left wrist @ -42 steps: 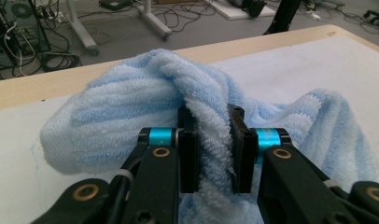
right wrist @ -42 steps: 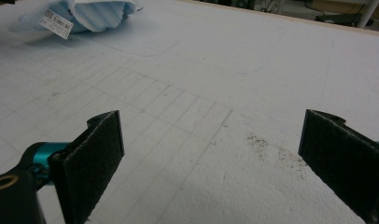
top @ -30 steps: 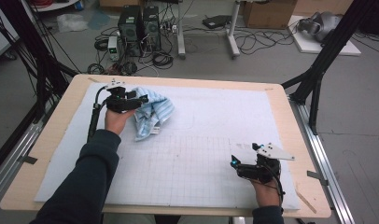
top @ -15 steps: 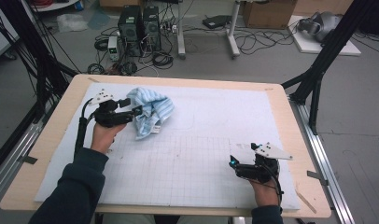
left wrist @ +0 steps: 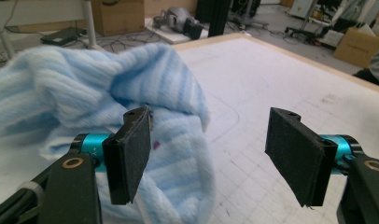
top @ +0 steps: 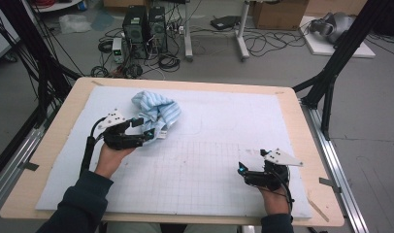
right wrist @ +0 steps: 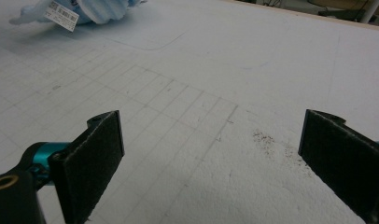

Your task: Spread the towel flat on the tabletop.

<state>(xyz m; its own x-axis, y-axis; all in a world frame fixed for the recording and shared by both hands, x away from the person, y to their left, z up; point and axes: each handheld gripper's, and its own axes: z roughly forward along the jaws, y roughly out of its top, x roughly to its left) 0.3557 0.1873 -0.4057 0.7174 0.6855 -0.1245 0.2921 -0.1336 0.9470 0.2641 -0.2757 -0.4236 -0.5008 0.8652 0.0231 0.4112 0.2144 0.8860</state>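
A crumpled light-blue striped cloth (top: 156, 108) lies on the white gridded mat (top: 219, 121), toward its far left. My left gripper (top: 146, 132) lies low at the cloth's near edge, pointing right. In the left gripper view the cloth (left wrist: 85, 88) bulges behind the left pad (left wrist: 129, 156), and a fold hangs into the gap. The left gripper (left wrist: 213, 156) is open, and its pads do not press on the fabric. My right gripper (top: 243, 174) rests at the mat's near right, far from the cloth. In its own view the right gripper (right wrist: 220, 163) stands open over bare mat.
The mat covers a wooden table (top: 64, 121). A barcode tag (right wrist: 61, 16) hangs on the cloth at the top left of the right gripper view. Dark specks (right wrist: 267, 140) dot the mat between the right jaws. Computer towers (top: 144, 24) and cables sit on the floor beyond.
My left hand has drawn back toward the near side, from beside the cloth's left flank to its near edge. The cloth has shifted a little. The right hand has kept still.
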